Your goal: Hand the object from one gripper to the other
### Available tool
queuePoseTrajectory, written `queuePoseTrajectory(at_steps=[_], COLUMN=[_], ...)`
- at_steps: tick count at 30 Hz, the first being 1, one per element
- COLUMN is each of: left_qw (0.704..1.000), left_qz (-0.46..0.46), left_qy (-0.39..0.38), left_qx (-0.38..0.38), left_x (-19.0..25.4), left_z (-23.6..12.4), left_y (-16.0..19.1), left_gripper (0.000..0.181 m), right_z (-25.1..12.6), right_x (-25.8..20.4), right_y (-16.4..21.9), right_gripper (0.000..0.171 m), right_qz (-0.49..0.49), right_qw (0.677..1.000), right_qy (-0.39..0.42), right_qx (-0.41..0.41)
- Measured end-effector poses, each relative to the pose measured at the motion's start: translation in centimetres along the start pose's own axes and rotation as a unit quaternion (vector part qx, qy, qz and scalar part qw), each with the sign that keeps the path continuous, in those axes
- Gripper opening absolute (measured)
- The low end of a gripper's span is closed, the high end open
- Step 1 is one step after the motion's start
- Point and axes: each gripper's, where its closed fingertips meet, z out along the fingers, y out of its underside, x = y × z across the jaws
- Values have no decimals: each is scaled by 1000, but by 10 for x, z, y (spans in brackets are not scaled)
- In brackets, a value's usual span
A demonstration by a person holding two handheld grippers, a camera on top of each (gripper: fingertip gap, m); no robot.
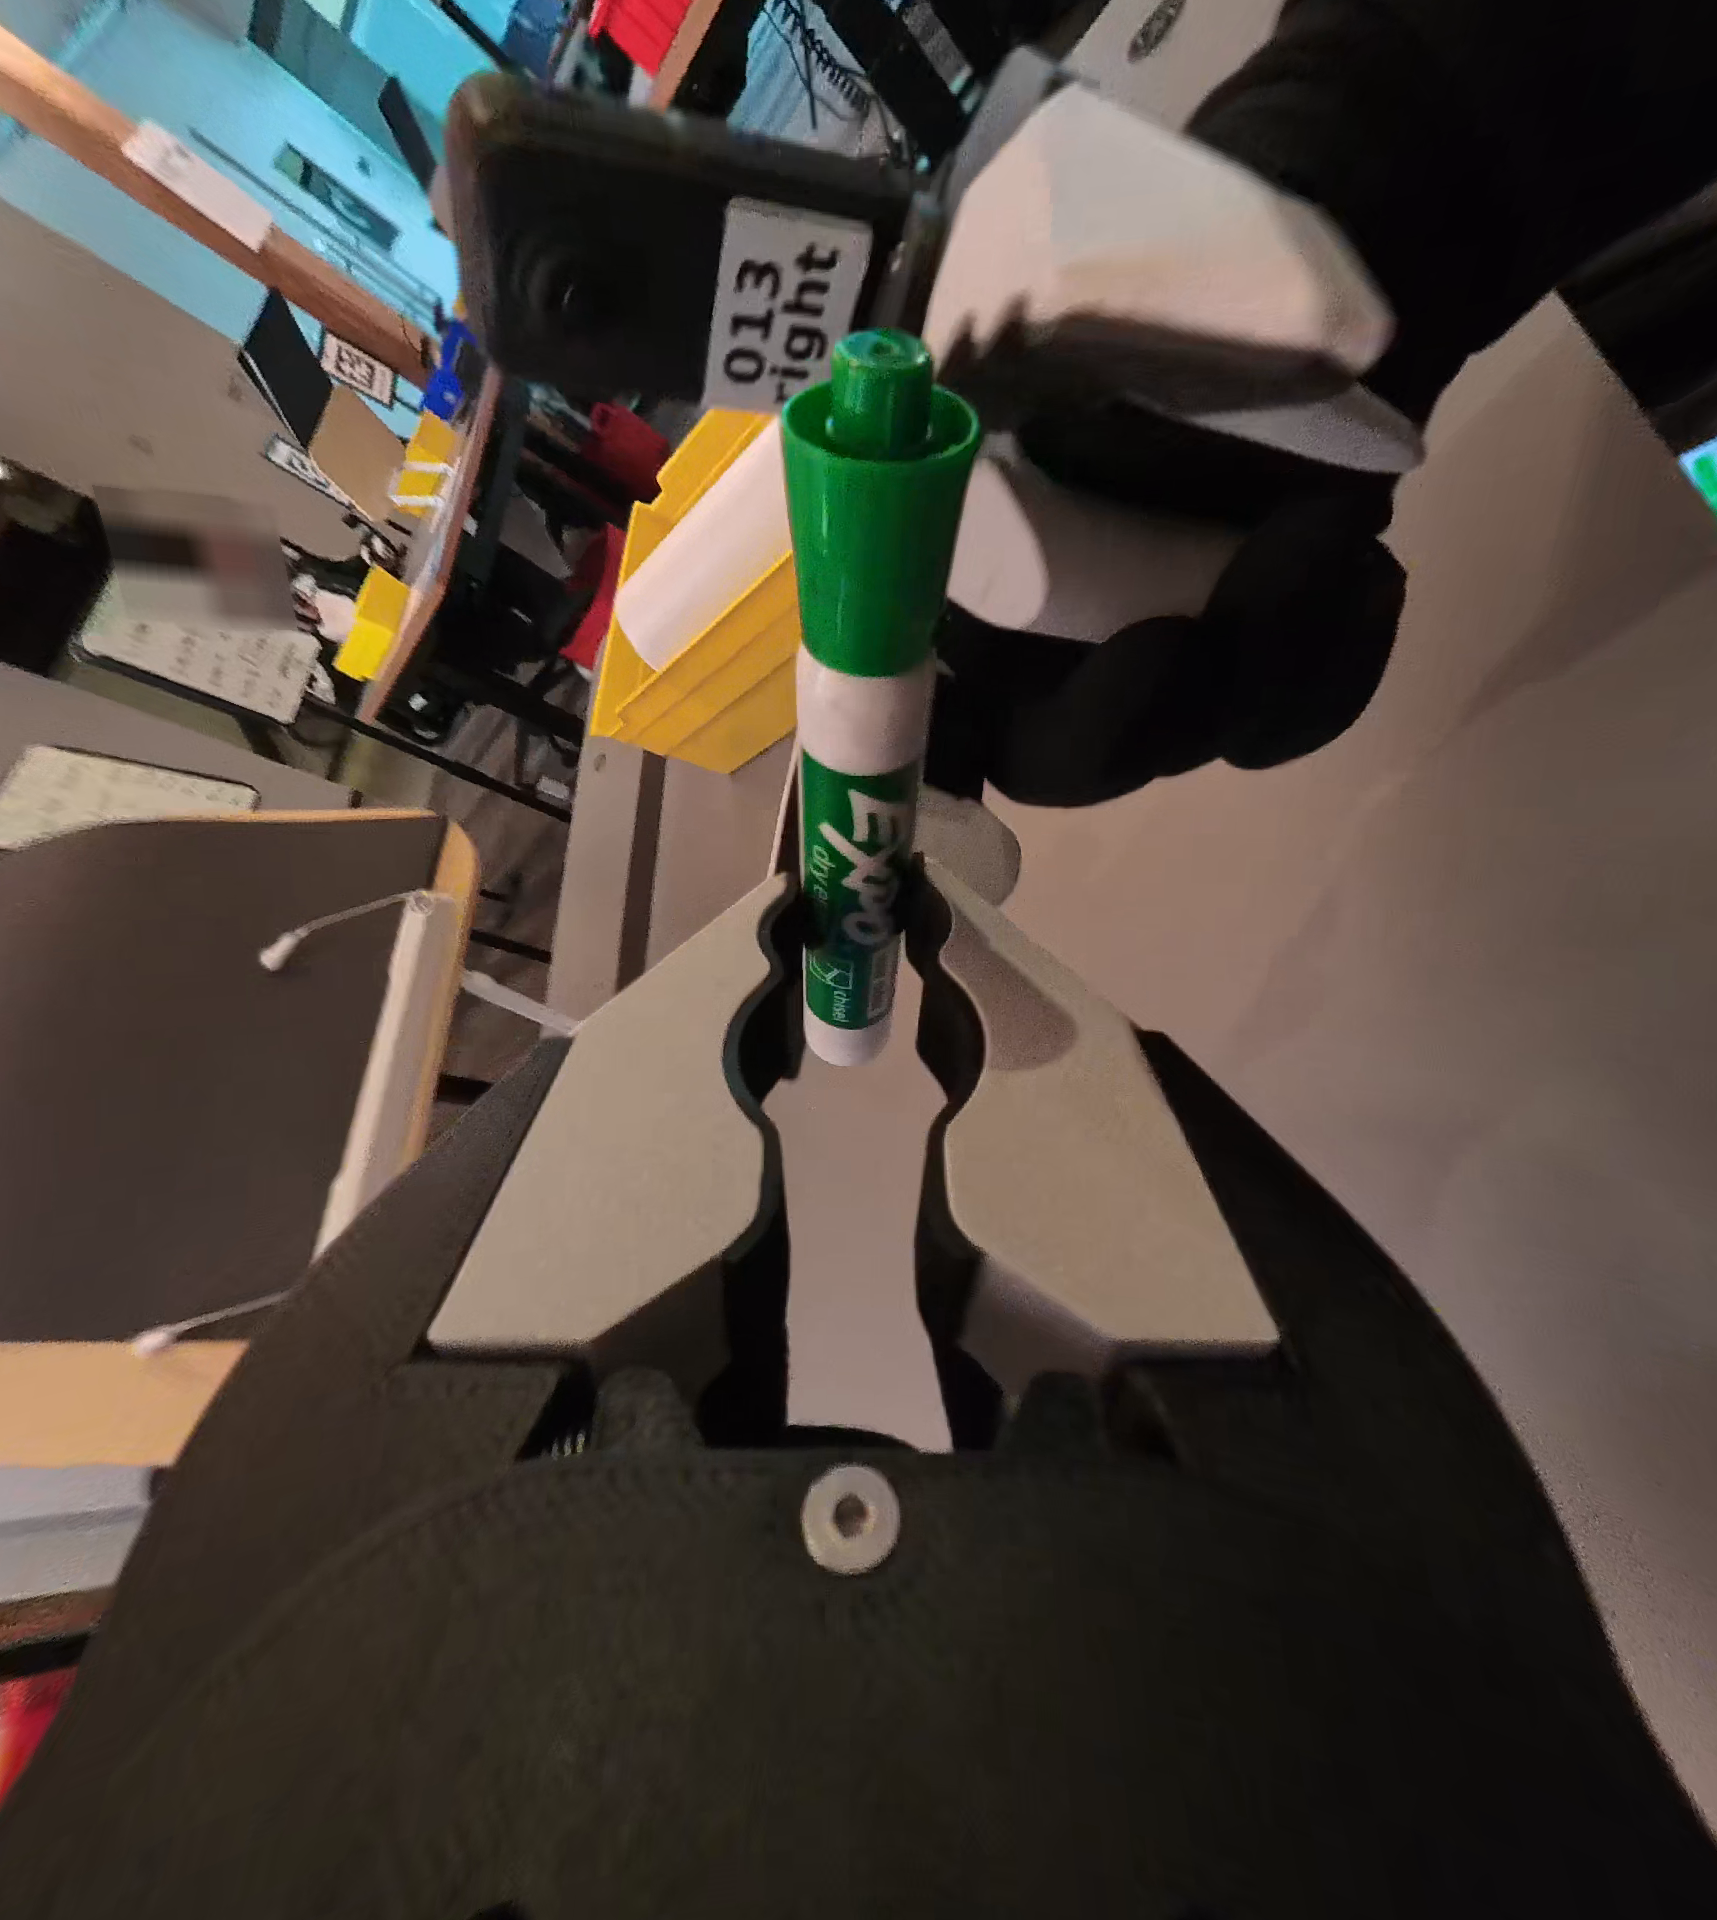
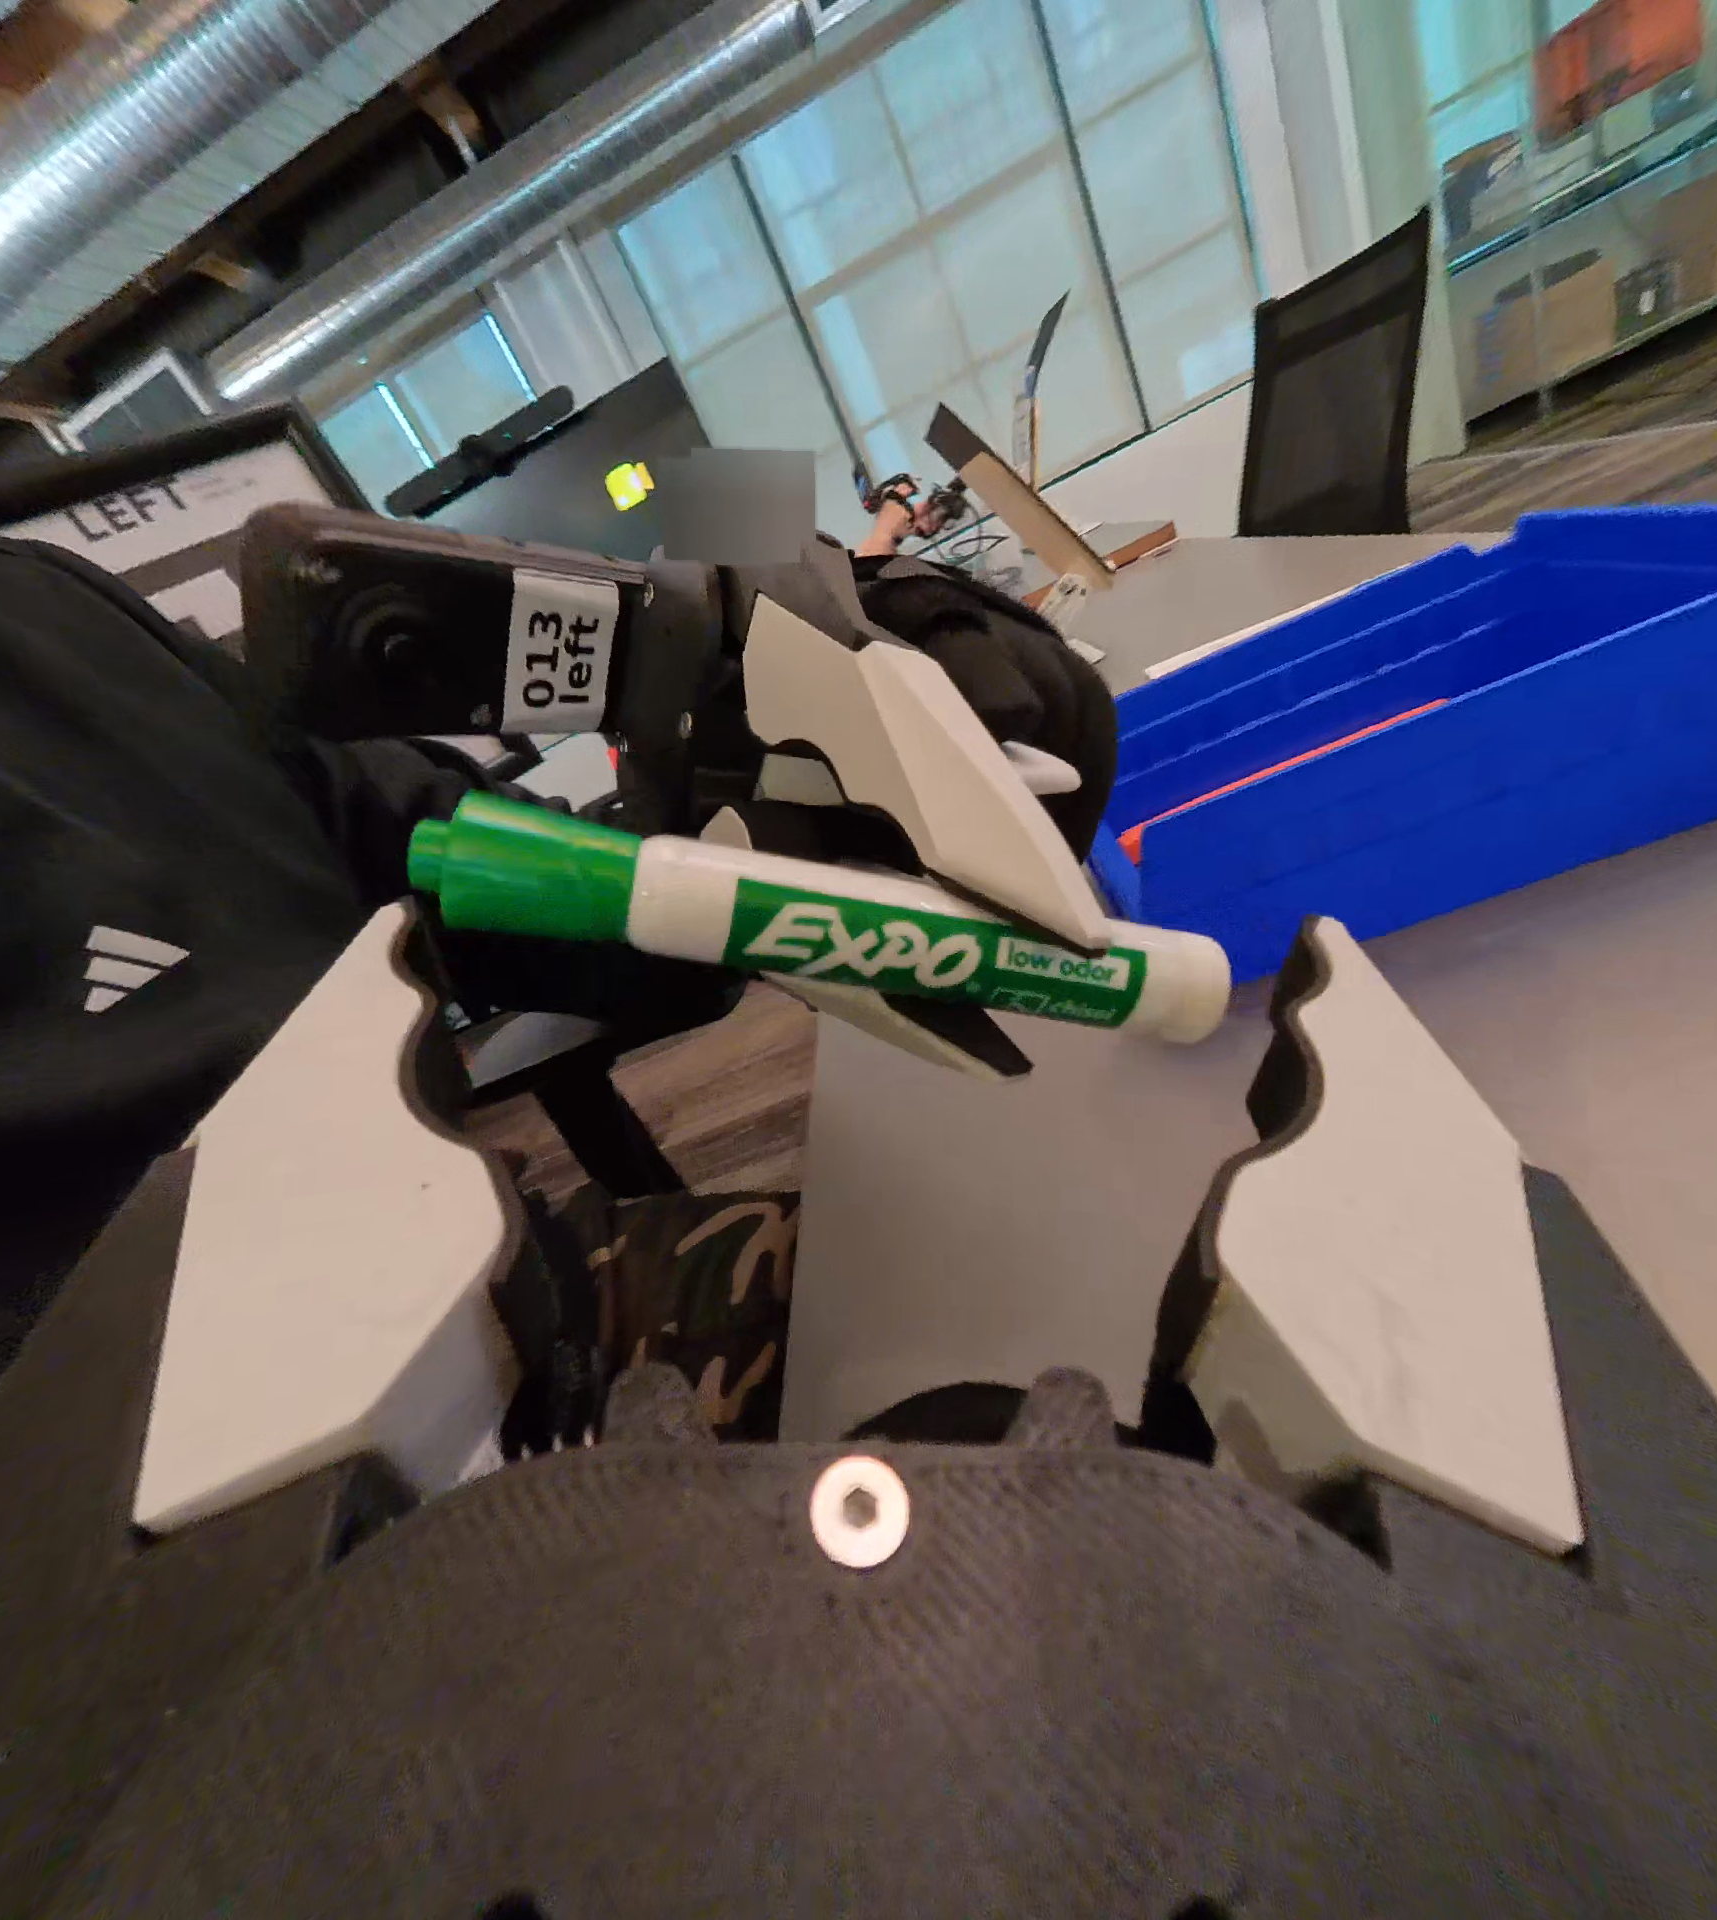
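Green-capped marker (image 1: 859, 717) is pinched near its tail by the left claw (image 1: 859, 935), leaving the cap end free. Right claw (image 2: 854, 997) gapes wide, empty, just beside it, probably to take it.

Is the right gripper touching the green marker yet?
Apart. In the right wrist view, the right gripper is wide open, its fingers clear of the marker, which the left gripper clamps.

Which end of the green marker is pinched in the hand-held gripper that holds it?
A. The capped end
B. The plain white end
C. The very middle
B: the left hand-held gripper clamps the marker near its white end, with the green cap sticking out free.
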Motion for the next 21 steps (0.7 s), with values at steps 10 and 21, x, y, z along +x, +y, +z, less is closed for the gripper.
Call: queuePoseTrajectory(at_steps=[10, 21], left_qw=[928, 907], left_qz=[-324, -349], left_qy=[170, 224], left_qx=[69, 71], left_x=[4, 28], left_z=[-2, 8], left_y=[5, 1], left_gripper=[16, 18], right_z=[-26, -15], right_x=[13, 14], right_y=[-29, -24], right_gripper=[76, 17], right_qz=[-214, -235], right_qw=[967, 959], right_qy=[138, 157], right_qx=[-3, -22])
